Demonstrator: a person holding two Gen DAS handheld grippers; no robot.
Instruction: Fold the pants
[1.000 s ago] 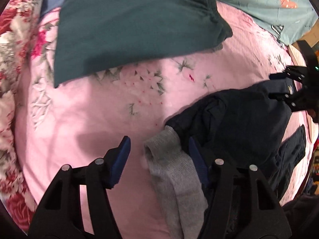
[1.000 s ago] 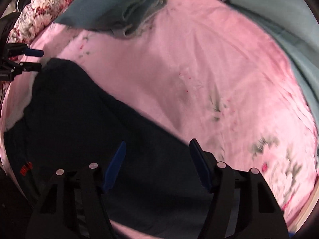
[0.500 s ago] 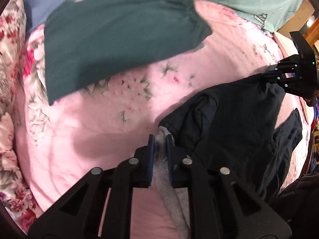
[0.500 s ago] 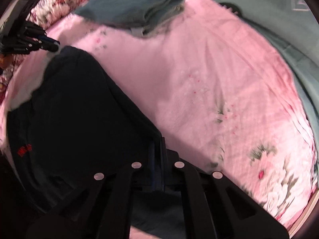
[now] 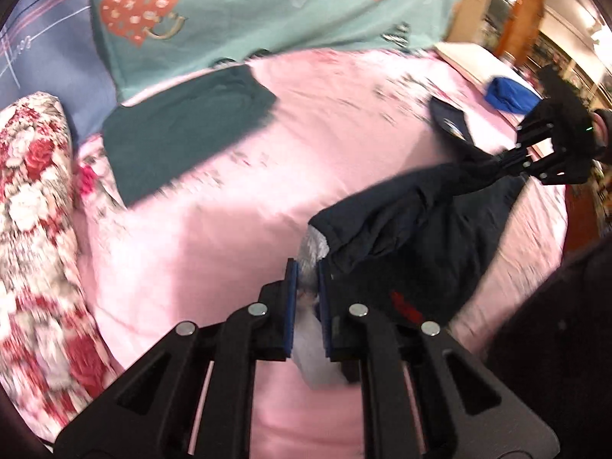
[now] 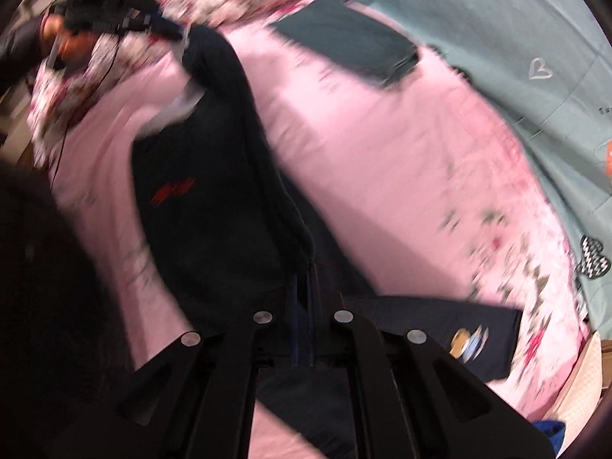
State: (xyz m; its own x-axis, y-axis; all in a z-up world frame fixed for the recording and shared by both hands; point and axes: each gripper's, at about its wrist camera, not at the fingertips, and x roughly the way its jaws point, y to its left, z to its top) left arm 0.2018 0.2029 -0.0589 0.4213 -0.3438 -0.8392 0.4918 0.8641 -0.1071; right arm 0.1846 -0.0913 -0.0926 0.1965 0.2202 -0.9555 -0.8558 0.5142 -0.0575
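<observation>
Dark navy pants point(image 5: 417, 222) with a grey lining and a small red logo hang stretched between my two grippers above the pink bedsheet point(image 5: 229, 222). My left gripper point(image 5: 306, 267) is shut on the grey-lined edge of the pants. My right gripper point(image 6: 304, 279) is shut on the other end of the pants point(image 6: 214, 176). Each gripper also shows in the other's view: the right gripper point(image 5: 508, 160) at the right, the left gripper point(image 6: 168, 32) at the upper left.
A folded dark green garment point(image 5: 183, 134) lies further back on the bed. A teal heart-print cloth point(image 5: 267, 4) lies behind it. A floral pillow point(image 5: 34, 199) is at the left. Another dark garment point(image 6: 459, 336) and a blue item point(image 5: 508, 93) lie near the right edge.
Both grippers, shut on the pants' ends, have lifted them off the bed and pulled them taut. A second ago both were open over the cloth.
</observation>
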